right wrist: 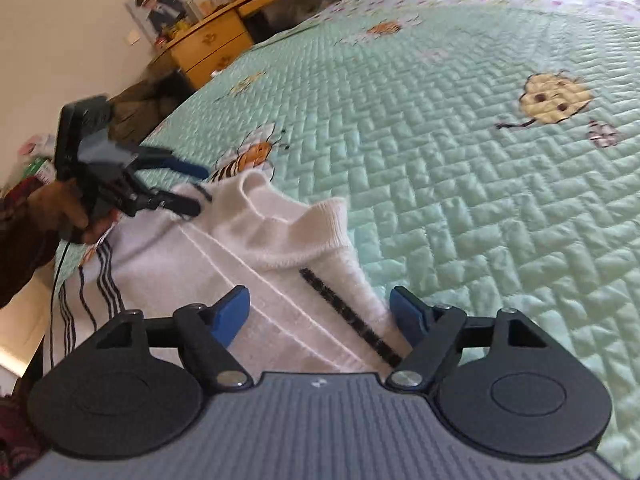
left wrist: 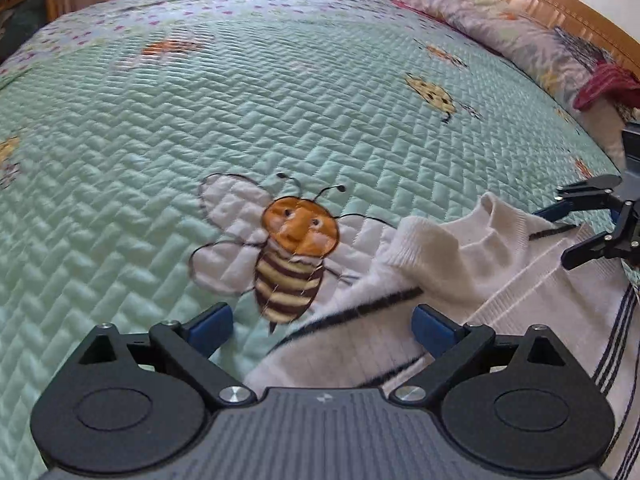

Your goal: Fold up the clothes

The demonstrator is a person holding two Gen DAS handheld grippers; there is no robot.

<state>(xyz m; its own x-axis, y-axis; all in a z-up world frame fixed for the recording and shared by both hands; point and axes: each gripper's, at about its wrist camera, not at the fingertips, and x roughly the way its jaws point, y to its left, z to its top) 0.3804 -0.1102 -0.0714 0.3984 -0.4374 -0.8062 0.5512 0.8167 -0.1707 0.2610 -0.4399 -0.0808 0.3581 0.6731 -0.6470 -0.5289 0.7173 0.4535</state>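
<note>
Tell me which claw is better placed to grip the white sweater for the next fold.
Probably the right claw: its open blue pads already straddle the white sweater near the collar. The left claw is open too, but only its right-side pad is over the sweater; the other is over the quilt.

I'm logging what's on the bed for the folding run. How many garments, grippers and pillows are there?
White sweater: 1
Grippers: 2, left gripper, right gripper
Pillow: 1
Red cloth, kind unclear: 1
Total: 5
</note>
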